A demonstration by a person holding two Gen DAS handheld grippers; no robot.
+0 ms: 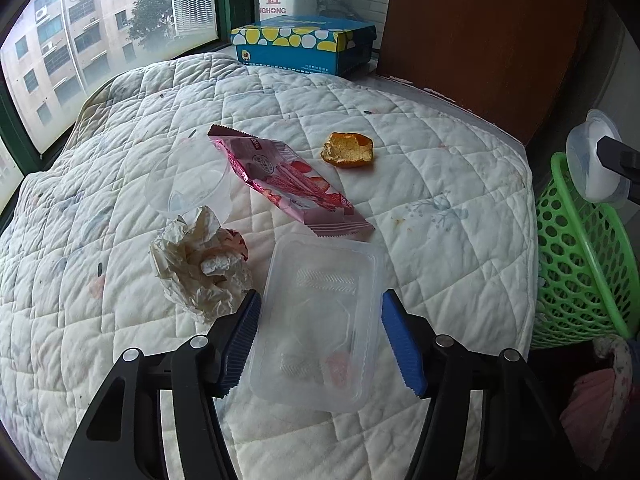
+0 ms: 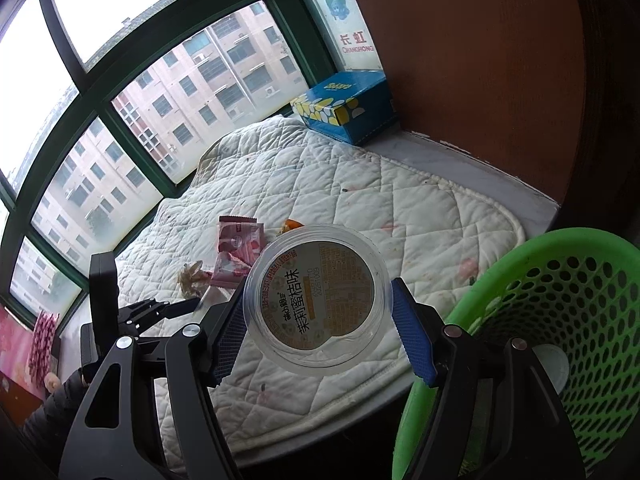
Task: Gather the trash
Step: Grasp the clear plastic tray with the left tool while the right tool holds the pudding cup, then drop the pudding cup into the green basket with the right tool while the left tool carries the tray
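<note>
Clear tray (image 1: 320,320) lies between left hand-held gripper (image 1: 318,342) pads.

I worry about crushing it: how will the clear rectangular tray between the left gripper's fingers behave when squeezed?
The clear plastic tray looks thin-walled and empty, so it is probably very light and may flex or buckle between the left gripper pads. Its smooth sides could slip. It lies flat on the quilt, so it is unlikely to roll.

You see soft daylight from the window (image 2: 168,120), bright and washed out at the top. Shadows on the quilt (image 1: 400,128) stay faint. Fisheye bends the edges; corners darken; focus stays sharp.
</note>
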